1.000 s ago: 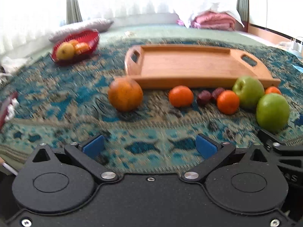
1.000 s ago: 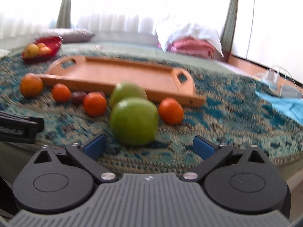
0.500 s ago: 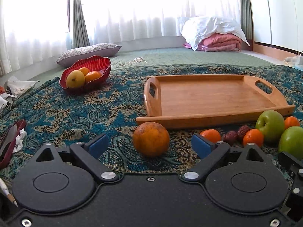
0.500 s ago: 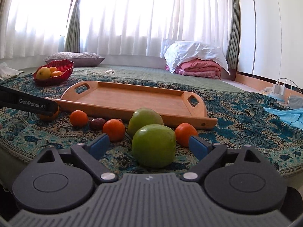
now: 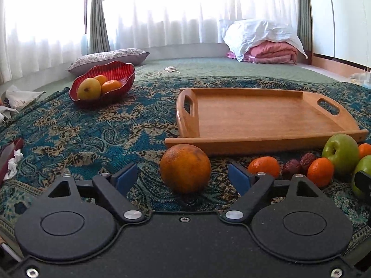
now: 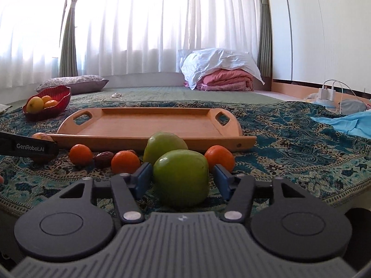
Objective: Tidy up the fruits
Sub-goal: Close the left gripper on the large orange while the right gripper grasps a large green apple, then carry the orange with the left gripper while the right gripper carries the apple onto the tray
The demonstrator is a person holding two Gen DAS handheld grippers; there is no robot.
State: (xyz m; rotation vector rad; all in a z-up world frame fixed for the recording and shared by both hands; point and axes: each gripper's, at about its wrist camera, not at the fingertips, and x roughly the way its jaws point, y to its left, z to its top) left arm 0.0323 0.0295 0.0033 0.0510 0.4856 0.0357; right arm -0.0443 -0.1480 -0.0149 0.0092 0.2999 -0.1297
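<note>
On the patterned cloth, a large orange (image 5: pixel 185 168) lies between the blue pads of my left gripper (image 5: pixel 182 177). Its jaws are closing, with a gap on each side of the fruit. My right gripper (image 6: pixel 182 179) is closing around the nearer green apple (image 6: pixel 180 180); the left pad is at its skin and a sliver of gap shows at the right pad. Behind it sit a second green apple (image 6: pixel 164 146), small tangerines (image 6: pixel 80 154) and dark dates (image 6: pixel 104 158). The wooden tray (image 5: pixel 262 142) stands just beyond the fruit with nothing on it.
A red bowl (image 5: pixel 116 69) with a yellow fruit and small oranges sits at the back left. A pillow (image 5: pixel 109 56) and folded bedding (image 5: pixel 271 51) lie by the curtains. Blue cloth (image 6: pixel 347 122) and chargers are at the far right, and paper scraps (image 5: pixel 14 164) at the left edge.
The left gripper has come in toward the large orange, which now lies between its narrowing jaws. The right jaws have narrowed from wide apart to close beside the green apple.
</note>
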